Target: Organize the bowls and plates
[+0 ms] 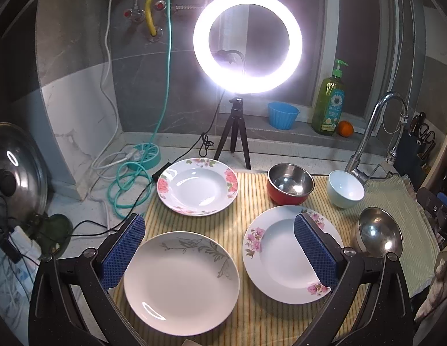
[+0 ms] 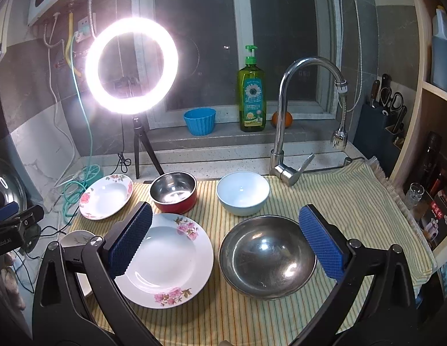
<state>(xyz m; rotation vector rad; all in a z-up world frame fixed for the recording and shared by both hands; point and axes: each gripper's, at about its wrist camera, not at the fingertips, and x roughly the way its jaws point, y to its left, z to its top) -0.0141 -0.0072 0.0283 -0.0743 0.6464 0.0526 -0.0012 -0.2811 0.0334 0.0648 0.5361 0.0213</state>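
Observation:
Three plates lie on a striped cloth (image 1: 252, 190): a grey-leaf plate (image 1: 181, 284) in front, a pink-flower plate (image 1: 281, 256) to its right, a red-flower plate (image 1: 197, 186) behind. Behind them stand a red steel-lined bowl (image 1: 289, 183) and a pale blue bowl (image 1: 345, 188); a large steel bowl (image 1: 379, 235) sits at the right. My left gripper (image 1: 220, 235) hangs open above the two front plates, empty. In the right wrist view my right gripper (image 2: 226, 225) is open and empty above the pink-flower plate (image 2: 168, 262) and steel bowl (image 2: 266, 256).
A lit ring light (image 1: 248, 41) on a tripod stands behind the cloth. A tap (image 2: 284, 132) rises at the back right. Green soap bottle (image 2: 251, 95), blue cup (image 2: 199, 121) and an orange (image 1: 345, 129) sit on the sill. Cables (image 1: 128, 190) and a pot lid (image 1: 16, 173) lie left.

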